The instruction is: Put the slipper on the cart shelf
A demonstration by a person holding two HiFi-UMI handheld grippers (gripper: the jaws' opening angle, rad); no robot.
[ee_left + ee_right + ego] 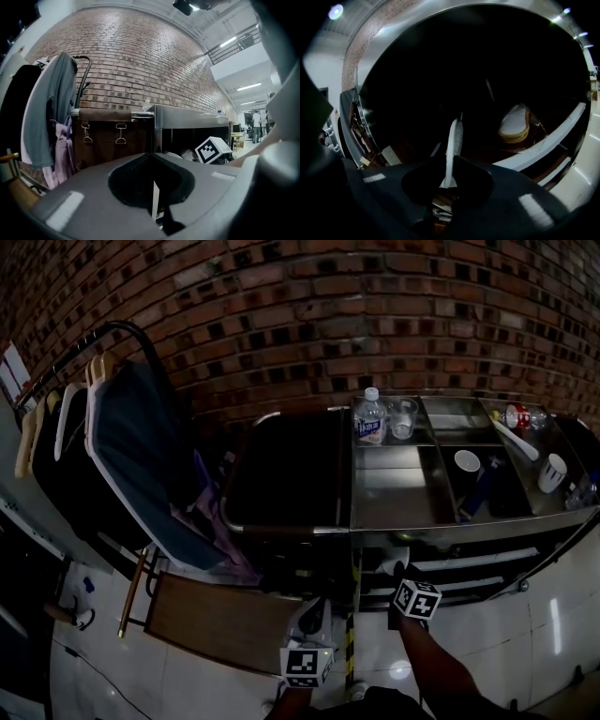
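the right gripper [450,163] fills the bottom of its own view. its jaws stand narrow and pinch a slipper [454,140] by its near end. the slipper sits on edge between the pads, a thin pale blade. its long axis runs straight out from the jaws, forward and a little up, so the far end pokes well past the tips.

the jaws are already inside the dark mouth of the cart shelf [553,143], whose pale rail slants across below and to the right of them. past that rail, ahead and to the right of the jaws, a second slipper [514,124] lies flat on the shelf, pale with a tan edge. it is well apart from the held one, and its length also runs roughly away from the jaws.

the coming move seems to turn on this: the shelf floor lies just below and ahead of the jaws, with free room left of the resting slipper. i judge the held slipper needs lowering and tipping from edge to flat before it is let go (dropped on edge, it may flop either way).

the right hand is clearly the nearer. the left gripper [151,158] hangs back outside the cart [394,493], facing its side. its jaws are drawn together at the tips with nothing between them, only a thin pale slit behind.
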